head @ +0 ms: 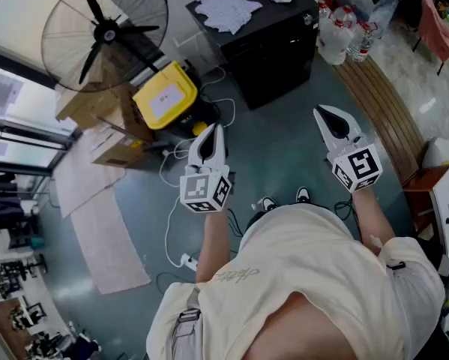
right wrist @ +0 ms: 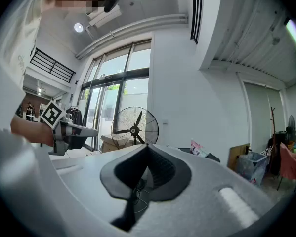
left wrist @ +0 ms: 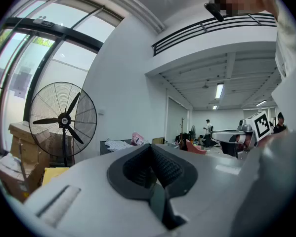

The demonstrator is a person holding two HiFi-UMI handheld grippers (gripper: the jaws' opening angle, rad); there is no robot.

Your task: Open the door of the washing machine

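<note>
I hold both grippers level at chest height over a grey-green floor. My left gripper is shut with nothing between its jaws. My right gripper also has its jaws together and holds nothing. Ahead of both stands a black box-shaped unit with a white cloth and a pink item on top. Whether it is the washing machine I cannot tell, and no door shows on it. Both grippers are well short of it.
A large floor fan stands at the left by tall windows, with cardboard boxes and a yellow box beside it. Cables lie on the floor. Water bottles and a curved wooden strip are at the right.
</note>
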